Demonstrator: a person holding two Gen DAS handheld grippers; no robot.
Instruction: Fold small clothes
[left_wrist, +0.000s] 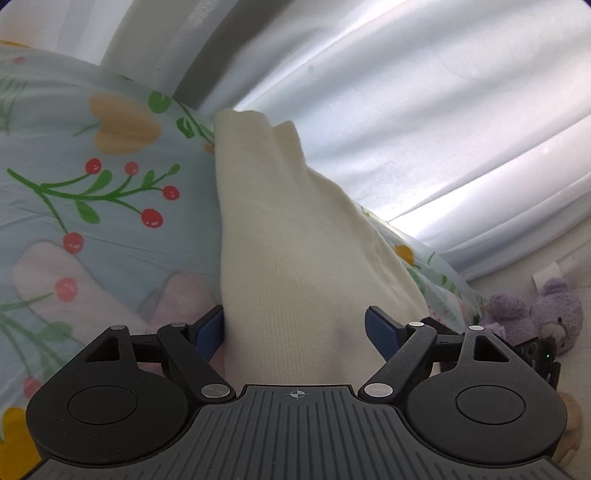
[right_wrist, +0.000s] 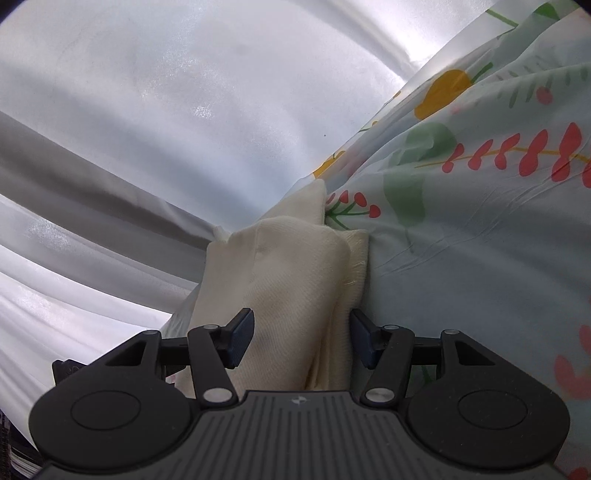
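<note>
We saw the left gripper (left_wrist: 295, 328) with its blue-padded fingers (left_wrist: 380, 326) spread wide on either side of a cream ribbed knit garment (left_wrist: 291, 236), which ran from the gripper's base up and away toward the far curtain; the pads stood beside the cloth, and we could not tell whether either one touched it. The garment lay over a pale blue bed cover printed with red berries, green sprigs and yellow flowers (left_wrist: 110, 192). A pale pink cloth (left_wrist: 51, 277) showed at near left on the cover. Far right, a purple plush bear (left_wrist: 554, 317) sat below the white pleated curtain (left_wrist: 424, 110).

The right gripper (right_wrist: 301, 341) was likewise spread wide, its fingers (right_wrist: 242, 338) flanking the same cream garment (right_wrist: 288, 277), folded in layers there and lying against the flowered bed cover (right_wrist: 480, 240) on the right, with the curtain (right_wrist: 147, 129) filling the left.
</note>
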